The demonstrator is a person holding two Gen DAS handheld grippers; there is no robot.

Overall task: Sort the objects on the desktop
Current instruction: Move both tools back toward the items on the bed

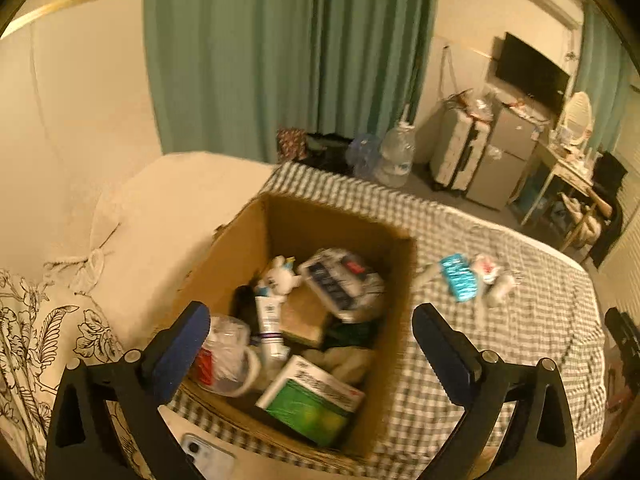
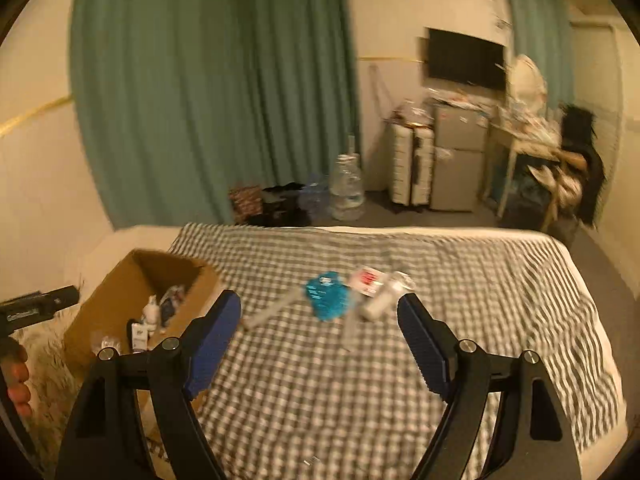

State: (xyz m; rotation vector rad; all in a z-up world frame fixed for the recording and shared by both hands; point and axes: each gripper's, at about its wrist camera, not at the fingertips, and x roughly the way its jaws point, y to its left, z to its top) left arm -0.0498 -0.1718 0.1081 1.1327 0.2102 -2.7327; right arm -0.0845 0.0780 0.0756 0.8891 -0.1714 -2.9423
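The left claw (image 1: 311, 334) stands spread as wide as it goes, with nothing between its blue pads (image 1: 182, 350). It hangs over the open cardboard box (image 1: 394, 344), whose mouth fills the gap between the two fingers. The box stands on the checked bedspread (image 1: 460, 408) near the bed's left edge, beside a pale pillow (image 1: 168, 216). Inside it, nearest the claw, lie a green and white carton (image 1: 310, 402) and a clear plastic container with a red label (image 1: 224, 354). Further in are a white tube (image 1: 270, 330) standing on end, a small white toy figure (image 1: 280, 276) and a wrapped pack with a dark label (image 1: 340, 280). A phone (image 1: 204, 458) lies just outside the box's near wall, below the claw.

The right claw (image 2: 318, 338) is also open, though less widely, and holds nothing. It hovers above the middle of the bed, clear of the bedspread. Beyond its fingertips, towards the far edge of the bed, lies a small cluster still out of the box: a crumpled blue packet (image 2: 326, 296), a white item with red print (image 2: 368, 280) touching a pale bottle (image 2: 380, 304), and a thin white stick (image 2: 272, 312) to the left of the packet. All are blurred. The cluster sits between the two fingers in line of view, well apart from the box, which stands off to the left. At the far left edge of this view, fingers of a hand (image 2: 16, 380) show.
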